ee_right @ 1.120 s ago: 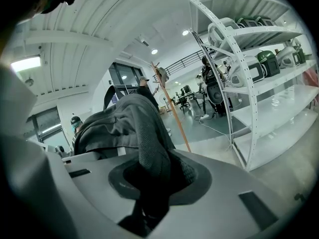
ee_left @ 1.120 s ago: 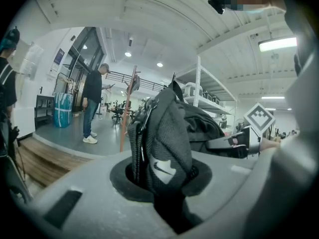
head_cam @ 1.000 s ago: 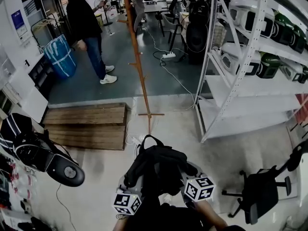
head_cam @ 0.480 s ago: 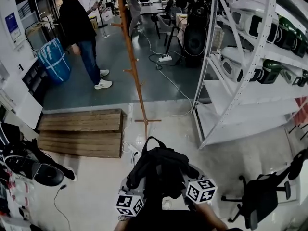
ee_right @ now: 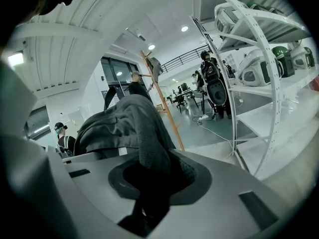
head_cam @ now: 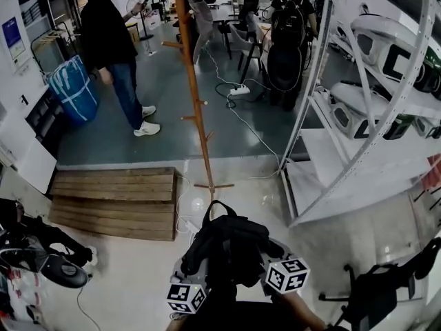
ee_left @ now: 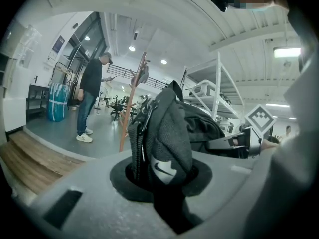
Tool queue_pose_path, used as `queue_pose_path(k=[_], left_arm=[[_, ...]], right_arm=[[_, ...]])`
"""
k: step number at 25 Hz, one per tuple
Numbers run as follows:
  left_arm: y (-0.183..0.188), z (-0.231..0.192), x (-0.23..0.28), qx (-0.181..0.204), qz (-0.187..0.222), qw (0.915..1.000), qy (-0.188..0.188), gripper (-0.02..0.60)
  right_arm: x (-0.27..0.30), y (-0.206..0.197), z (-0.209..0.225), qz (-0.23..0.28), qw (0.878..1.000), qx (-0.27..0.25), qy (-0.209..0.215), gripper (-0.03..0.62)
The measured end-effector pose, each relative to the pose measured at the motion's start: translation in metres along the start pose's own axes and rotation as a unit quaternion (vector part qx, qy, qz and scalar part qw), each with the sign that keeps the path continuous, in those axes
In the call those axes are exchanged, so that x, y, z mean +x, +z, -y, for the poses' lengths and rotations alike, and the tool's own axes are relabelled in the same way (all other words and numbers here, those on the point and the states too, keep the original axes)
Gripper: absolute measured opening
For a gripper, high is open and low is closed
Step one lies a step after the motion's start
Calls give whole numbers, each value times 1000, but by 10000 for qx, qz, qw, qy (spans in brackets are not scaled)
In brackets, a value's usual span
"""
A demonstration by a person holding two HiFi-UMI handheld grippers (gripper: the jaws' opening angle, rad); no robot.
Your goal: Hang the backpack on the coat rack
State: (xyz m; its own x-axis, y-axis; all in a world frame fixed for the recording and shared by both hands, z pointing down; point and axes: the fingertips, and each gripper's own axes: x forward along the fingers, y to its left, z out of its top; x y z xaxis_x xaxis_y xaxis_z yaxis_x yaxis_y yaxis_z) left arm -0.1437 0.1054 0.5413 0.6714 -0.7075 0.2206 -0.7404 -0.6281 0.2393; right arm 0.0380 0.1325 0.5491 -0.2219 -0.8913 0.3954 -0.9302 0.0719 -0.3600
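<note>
brand: white Nike swoosh logo (ee_left: 163,168) on the black backpack (ee_left: 172,128) strap | sign: blue wall poster (head_cam: 9,32) on the white wall at far left, print too tiny to read (squinted, no luck)

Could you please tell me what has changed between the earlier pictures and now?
The backpack has been carried closer to the coat rack: the rack's base and the wooden platform have slid down the head view toward the tools. Nothing was grasped or released: the left tool and right tool remain shut on the backpack. The bystander stays by the blue bag.
</note>
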Motion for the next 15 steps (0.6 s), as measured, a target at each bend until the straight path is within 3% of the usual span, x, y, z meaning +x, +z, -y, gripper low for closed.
queue_pose_path(k=[8,15], left_arm=[[40,-72,51,27,115,9999,9,86],[63,-105,93,205,146,9997,53,86]], right_arm=[[86,43,-15,27,10000,-55,71,81],[137,70,-9,113,9998,10,153,81]])
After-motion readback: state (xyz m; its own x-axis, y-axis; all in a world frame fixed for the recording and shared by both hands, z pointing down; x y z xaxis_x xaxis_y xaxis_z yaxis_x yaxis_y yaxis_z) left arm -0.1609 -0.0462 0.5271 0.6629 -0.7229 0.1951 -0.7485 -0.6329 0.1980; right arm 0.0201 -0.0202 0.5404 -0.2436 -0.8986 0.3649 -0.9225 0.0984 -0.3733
